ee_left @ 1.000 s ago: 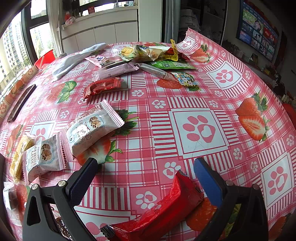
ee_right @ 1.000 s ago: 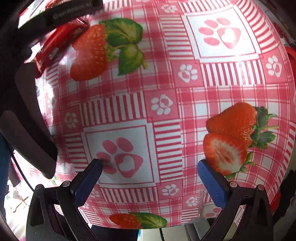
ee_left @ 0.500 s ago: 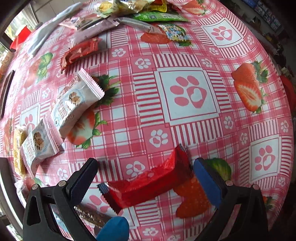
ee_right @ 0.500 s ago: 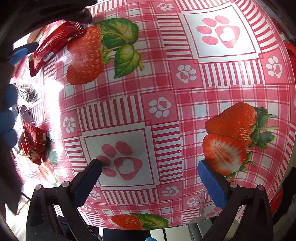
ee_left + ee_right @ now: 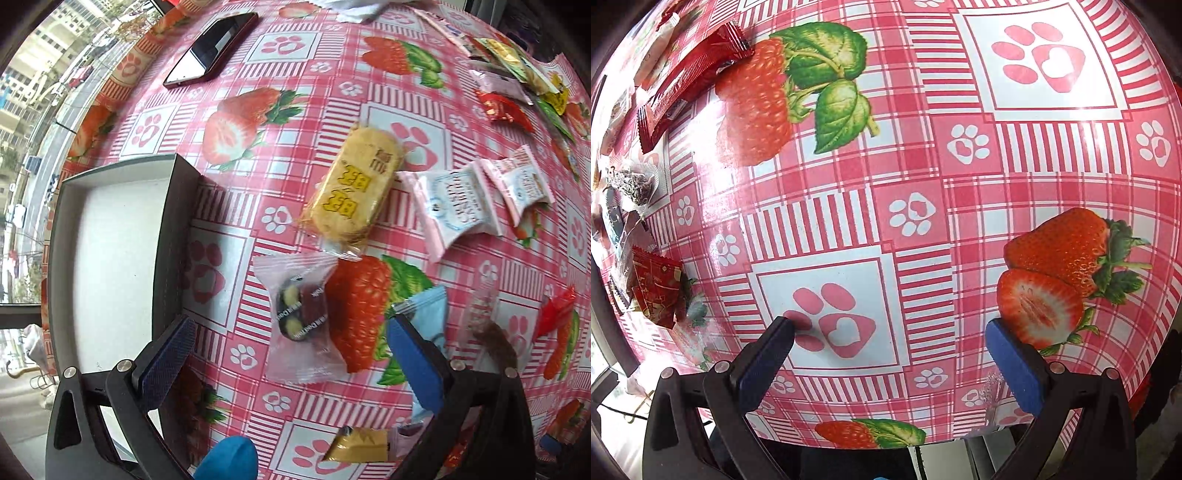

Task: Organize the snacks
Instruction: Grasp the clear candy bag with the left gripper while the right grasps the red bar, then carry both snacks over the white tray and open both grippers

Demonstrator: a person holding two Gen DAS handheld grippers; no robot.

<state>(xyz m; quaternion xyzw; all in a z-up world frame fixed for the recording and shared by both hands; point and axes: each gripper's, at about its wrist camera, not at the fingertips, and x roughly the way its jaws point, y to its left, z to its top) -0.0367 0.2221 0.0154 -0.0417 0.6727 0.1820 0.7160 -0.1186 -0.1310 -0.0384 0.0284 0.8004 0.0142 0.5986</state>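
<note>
Hovering your spread left gripper (image 5: 288, 343) over a clear-wrapped candy (image 5: 301, 314) beside the box (image 5: 177, 236), which is showing a bare white floor; your right gripper (image 5: 890, 341) is gaping, holding nothing.

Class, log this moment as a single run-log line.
left gripper: open, over clear-wrapped candy | right gripper: open, over bare tablecloth | box: empty

— What place is this, do you think?

— A home, an apartment high up. The table (image 5: 295, 92) has a plastic cloth with strawberries and paw prints, and snacks (image 5: 351, 188) lie on it near a phone (image 5: 212, 50).

— And why high up?

— Through the window (image 5: 33, 74) I see tall buildings and a street below.
</note>
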